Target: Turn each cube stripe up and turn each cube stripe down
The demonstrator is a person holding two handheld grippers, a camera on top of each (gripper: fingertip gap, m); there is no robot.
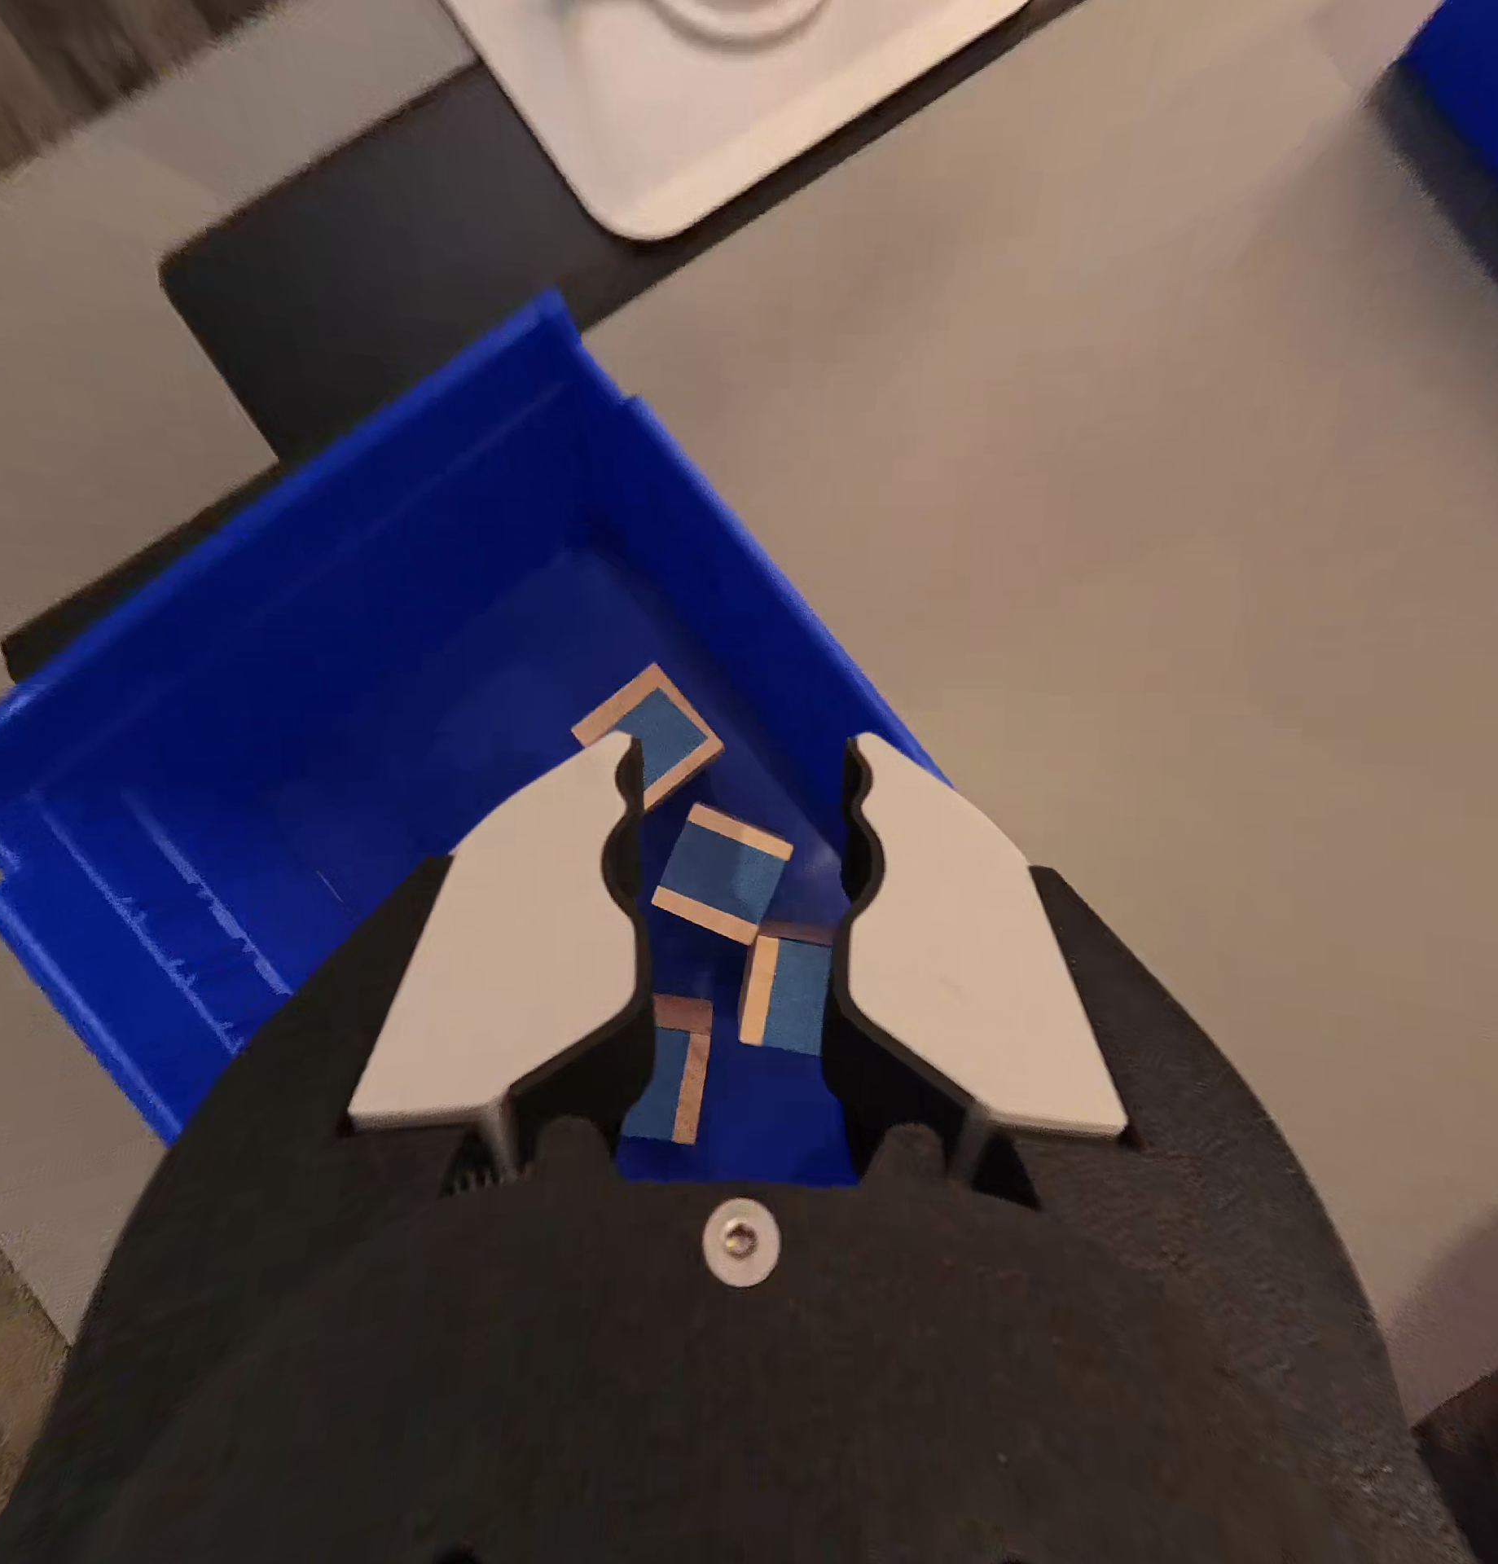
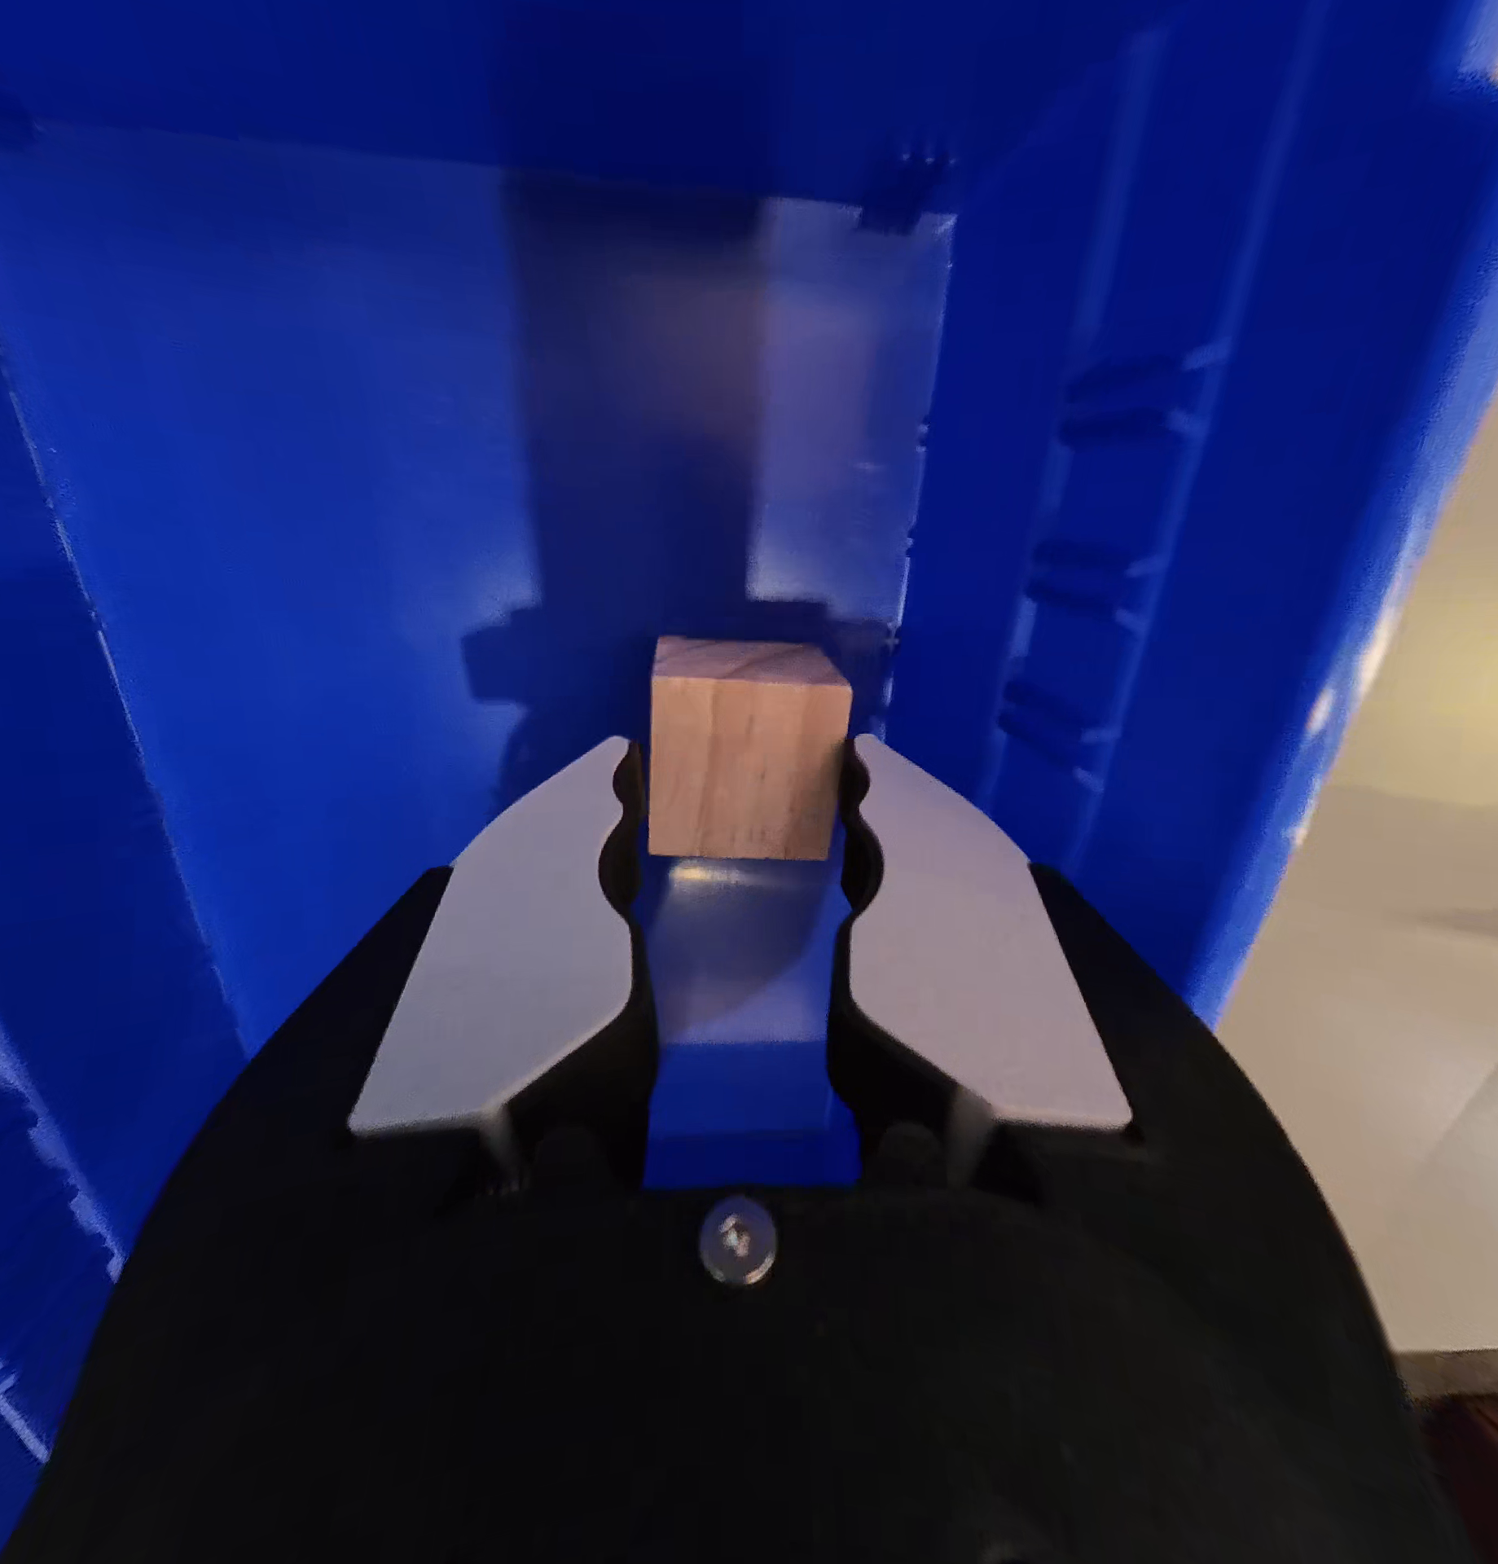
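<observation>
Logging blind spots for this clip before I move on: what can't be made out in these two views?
- Left wrist view: the farthest striped cube is partly covered by the left gripper's fingertip; the nearest cube is partly hidden behind the finger.
- Left wrist view: the blue bin's near end is covered by the gripper body.
- Right wrist view: the wooden cube between the right gripper's jaws shows only plain wood; any stripe is out of sight.

Likely office or lab desk: plain grey surface (image 1: pixel 1109 550), blue plastic parts bin (image 1: pixel 347 677), white flat stand base (image 1: pixel 728 110), black mat (image 1: pixel 347 279).
</observation>
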